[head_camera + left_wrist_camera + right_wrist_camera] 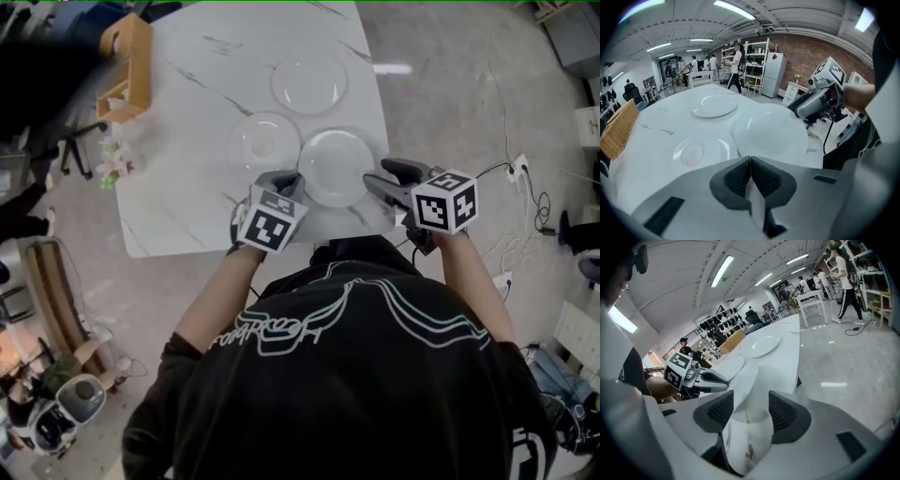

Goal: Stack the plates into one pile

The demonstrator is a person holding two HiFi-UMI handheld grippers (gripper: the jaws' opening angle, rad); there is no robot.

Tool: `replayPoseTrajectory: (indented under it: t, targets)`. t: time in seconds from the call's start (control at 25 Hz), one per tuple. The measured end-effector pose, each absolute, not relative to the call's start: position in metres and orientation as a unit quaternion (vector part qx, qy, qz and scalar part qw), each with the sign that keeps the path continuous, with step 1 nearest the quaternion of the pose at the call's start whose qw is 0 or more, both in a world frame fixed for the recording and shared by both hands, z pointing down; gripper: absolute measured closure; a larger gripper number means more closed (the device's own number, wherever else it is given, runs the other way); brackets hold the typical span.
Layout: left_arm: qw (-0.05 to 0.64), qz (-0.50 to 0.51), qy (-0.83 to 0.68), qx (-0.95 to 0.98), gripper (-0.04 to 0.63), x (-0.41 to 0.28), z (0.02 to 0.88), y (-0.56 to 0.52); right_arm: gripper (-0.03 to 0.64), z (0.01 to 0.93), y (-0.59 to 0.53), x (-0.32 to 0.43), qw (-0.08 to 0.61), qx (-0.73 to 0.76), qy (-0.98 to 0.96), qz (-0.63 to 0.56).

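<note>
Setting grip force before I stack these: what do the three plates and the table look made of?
Near plate: opaque glossy white, probably glazed ceramic, perhaps melamine. Left plate and far plate: likely clear glass, since the tabletop shows through them. Table: white with grey veins, marble or a marble-look top; cannot tell which.

Bright ceiling tubes (733, 9); fisheye-warped edges

White marble table (187, 84) bearing 3 plates (309, 82) (264, 142) (335, 167) and a corner wicker basket (127, 66)
</note>
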State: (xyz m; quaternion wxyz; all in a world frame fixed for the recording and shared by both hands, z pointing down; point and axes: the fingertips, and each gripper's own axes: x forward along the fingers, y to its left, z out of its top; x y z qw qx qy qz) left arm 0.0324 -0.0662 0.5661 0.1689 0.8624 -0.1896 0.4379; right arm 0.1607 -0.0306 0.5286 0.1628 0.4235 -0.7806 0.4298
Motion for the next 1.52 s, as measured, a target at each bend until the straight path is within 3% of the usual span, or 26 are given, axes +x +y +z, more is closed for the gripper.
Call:
replayPoseTrajectory:
  t: [0.2, 0.4, 0.68, 1.52]
  targets:
    - [0.170, 0.432, -0.185, 0.866, 0.571, 0.034, 0.568, -0.064, 0.379, 0.533, -0.033, 0.152, 0.154, 0.405, -0.774, 0.462]
    - [0.169, 0.431, -0.184, 0.867, 0.571, 0.036, 0.565, -0.064, 0.517, 0.536, -0.036, 0.147, 0.128, 0.394, -0.760, 0.501]
    - [0.184, 0.426, -0.184, 0.867, 0.571, 0.035, 0.564, -0.062, 0.560, 0.533, -0.037, 0.151, 0.058, 0.391, -0.730, 0.557]
    - [0.238, 0.352, -0.238, 0.873, 0.571, 0.019, 0.526, -0.101, 0.580, 0.482, -0.101, 0.171, -0.030, 0.369, -0.748, 0.550]
